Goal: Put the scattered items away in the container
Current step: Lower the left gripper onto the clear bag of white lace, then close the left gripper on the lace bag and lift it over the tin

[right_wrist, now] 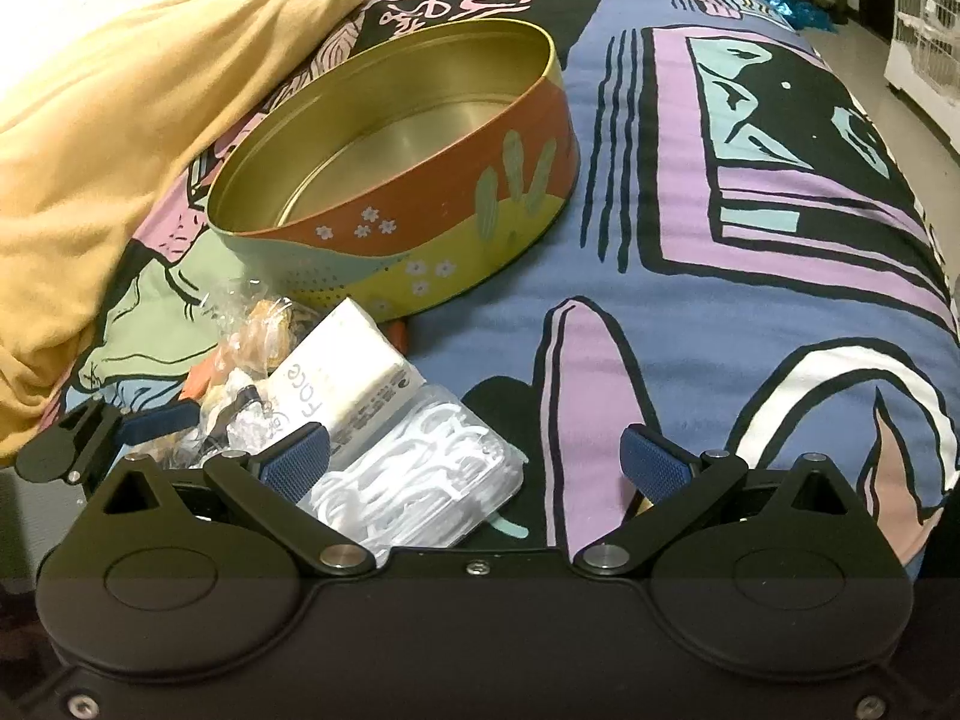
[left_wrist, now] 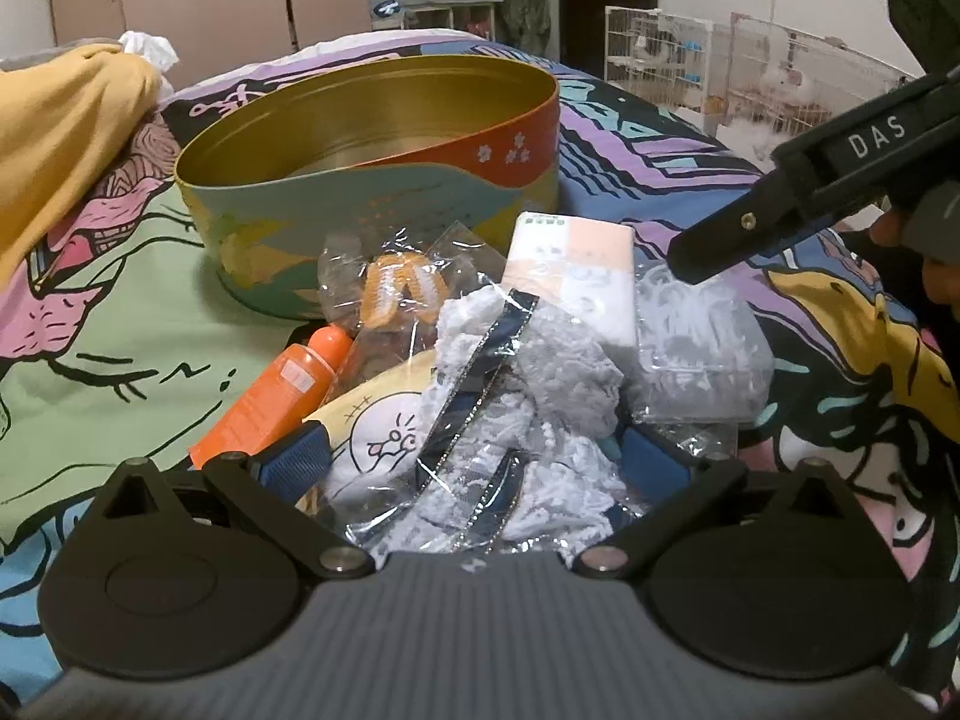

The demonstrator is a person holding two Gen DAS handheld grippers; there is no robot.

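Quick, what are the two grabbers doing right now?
Left gripper: open, around the clear bag of pale blue lace, not yet squeezing.
Right gripper: open, holding nothing.

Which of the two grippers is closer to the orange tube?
Left. The left gripper is open over the pile, one finger right beside the orange tube. The right gripper, also open, sits past the floss pick box, on the pile's far side from the tube.

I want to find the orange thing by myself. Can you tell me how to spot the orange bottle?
Find the big round tin on the colourful bedspread. In front of it lies a pile of small packets; the orange bottle lies tilted at the pile's left edge. It is the only solid orange thing, with a rounded cap; its neighbours are in clear wrap.
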